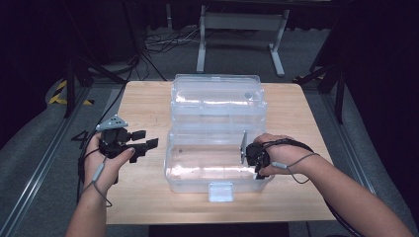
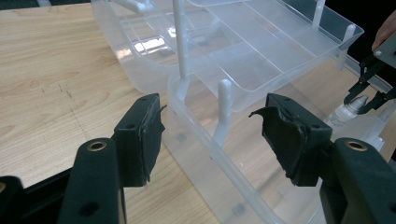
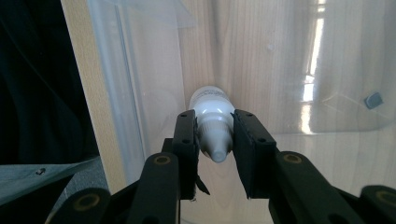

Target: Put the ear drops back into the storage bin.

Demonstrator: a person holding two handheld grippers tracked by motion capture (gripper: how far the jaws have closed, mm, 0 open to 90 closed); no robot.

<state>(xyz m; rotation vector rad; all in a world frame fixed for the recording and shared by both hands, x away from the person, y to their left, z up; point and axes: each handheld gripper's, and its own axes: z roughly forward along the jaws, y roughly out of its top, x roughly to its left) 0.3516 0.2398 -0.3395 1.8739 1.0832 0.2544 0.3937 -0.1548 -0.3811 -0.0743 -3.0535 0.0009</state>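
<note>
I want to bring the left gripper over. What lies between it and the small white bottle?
In the left gripper view, the clear box's near wall stands between the open left gripper and the white bottle.

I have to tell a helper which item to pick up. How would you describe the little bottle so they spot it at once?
On the wooden table stands an open clear plastic box. Inside its lower tub, at the right end, the right hand-held gripper grips a small white dropper bottle with a pointed nozzle, the one opaque white thing in the see-through tub.
</note>
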